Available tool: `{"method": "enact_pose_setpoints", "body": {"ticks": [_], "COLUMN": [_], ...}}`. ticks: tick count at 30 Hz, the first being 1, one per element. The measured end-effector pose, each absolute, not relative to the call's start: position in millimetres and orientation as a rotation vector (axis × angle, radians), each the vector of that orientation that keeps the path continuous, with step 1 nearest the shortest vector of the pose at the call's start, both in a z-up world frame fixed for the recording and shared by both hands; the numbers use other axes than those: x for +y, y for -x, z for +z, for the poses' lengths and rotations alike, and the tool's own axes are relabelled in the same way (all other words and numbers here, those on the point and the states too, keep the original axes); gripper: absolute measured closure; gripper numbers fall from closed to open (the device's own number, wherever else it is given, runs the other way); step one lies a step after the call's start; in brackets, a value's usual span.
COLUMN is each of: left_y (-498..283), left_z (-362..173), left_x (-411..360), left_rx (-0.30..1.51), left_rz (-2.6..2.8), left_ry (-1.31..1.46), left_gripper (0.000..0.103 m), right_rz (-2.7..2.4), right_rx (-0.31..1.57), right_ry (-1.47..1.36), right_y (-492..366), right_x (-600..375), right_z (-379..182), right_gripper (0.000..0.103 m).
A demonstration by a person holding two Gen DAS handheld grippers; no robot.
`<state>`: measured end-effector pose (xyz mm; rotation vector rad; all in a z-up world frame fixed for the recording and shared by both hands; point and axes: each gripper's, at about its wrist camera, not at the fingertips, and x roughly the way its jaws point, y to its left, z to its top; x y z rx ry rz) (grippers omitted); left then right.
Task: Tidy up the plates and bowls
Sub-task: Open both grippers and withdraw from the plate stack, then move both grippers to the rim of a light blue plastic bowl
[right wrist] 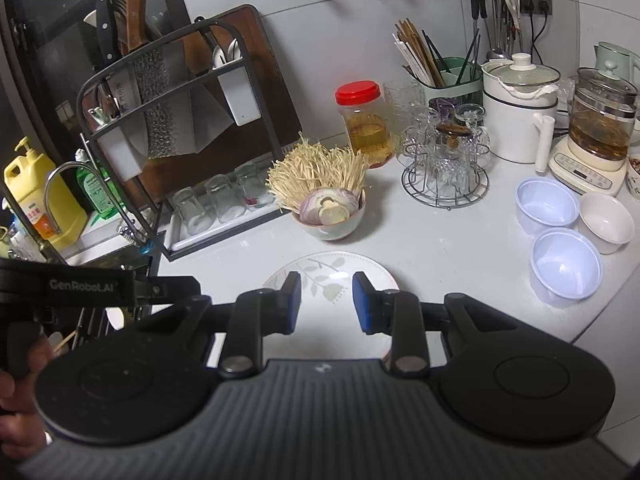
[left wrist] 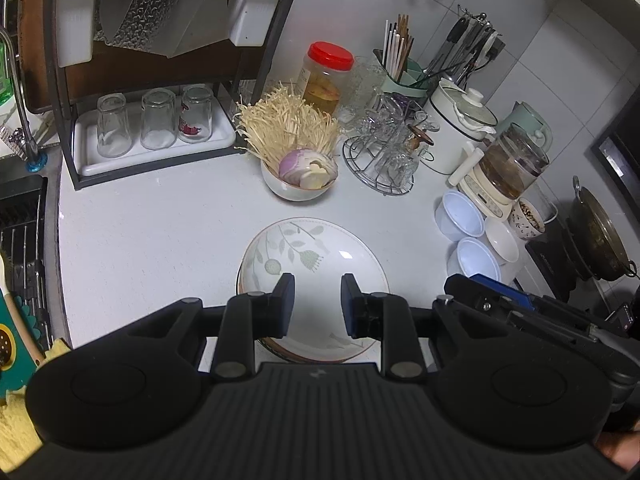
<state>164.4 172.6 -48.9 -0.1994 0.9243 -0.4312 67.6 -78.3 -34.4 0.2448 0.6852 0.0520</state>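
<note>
Now both spread: left hand-held gripper point(left wrist: 317, 305), right hand-held gripper point(right wrist: 327, 302) above leaf-patterned plate point(left wrist: 320, 252), nothing pinched.

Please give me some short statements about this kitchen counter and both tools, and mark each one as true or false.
1. The floral plate lies flat on the counter. True.
2. The left tool is shut on the plate. False: it is open, holding nothing.
3. The jar has a red lid. True.
4. The bowl of enoki mushrooms stands on the plate. False: it stands behind it.
5. The right tool is open. True.
</note>
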Motion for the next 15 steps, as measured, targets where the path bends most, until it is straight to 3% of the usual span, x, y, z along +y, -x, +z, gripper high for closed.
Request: {"method": "enact_pose_setpoints", "body": {"ticks": [15], "left_y": [-180], "left_z": [-51], "left_x": [109], "left_rx": [0.933], "left_rz": [-0.431], "left_ry": [0.185], "left_gripper": [0.075], "right_rz": [0.013], "right_rx": [0.67], "right_ry": [-0.279], "right_y": [-70], "right_x": [-140], "right_z": [-46], "right_gripper": [0.071]}}
